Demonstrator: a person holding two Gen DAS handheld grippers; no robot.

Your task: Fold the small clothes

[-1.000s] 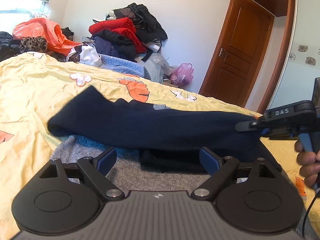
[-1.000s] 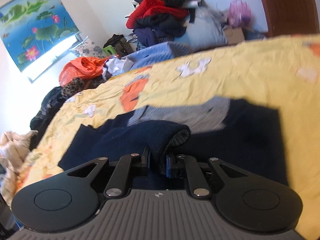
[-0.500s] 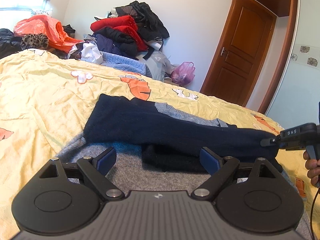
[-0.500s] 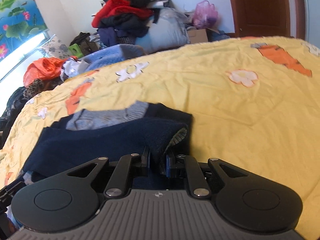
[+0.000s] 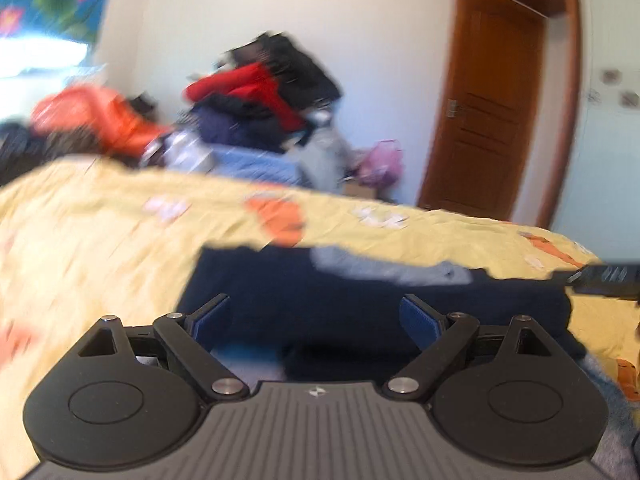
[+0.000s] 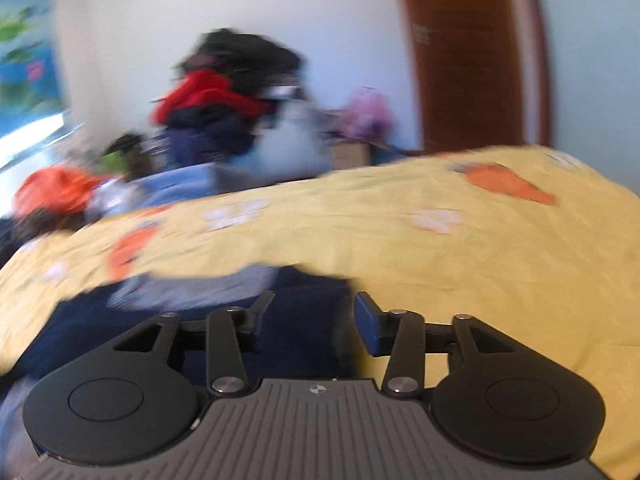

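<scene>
Your left hand-held gripper (image 5: 315, 316) has its jaws spread wide over the navy garment (image 5: 360, 300), gripping nothing. Your right hand-held gripper (image 6: 310, 314) is parted too, empty. The garment lies, apparently folded though blur hides details, on the yellow bed (image 6: 460, 264).

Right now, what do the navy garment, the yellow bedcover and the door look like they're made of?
Navy garment: probably soft knit, matte and limp, with a grey panel; blur hides the weave.
Yellow bedcover: looks like thin woven cotton, matte, finely wrinkled, with printed patches.
Door: apparently wood or veneer, reddish brown, slightly glossy, panelled.
</scene>
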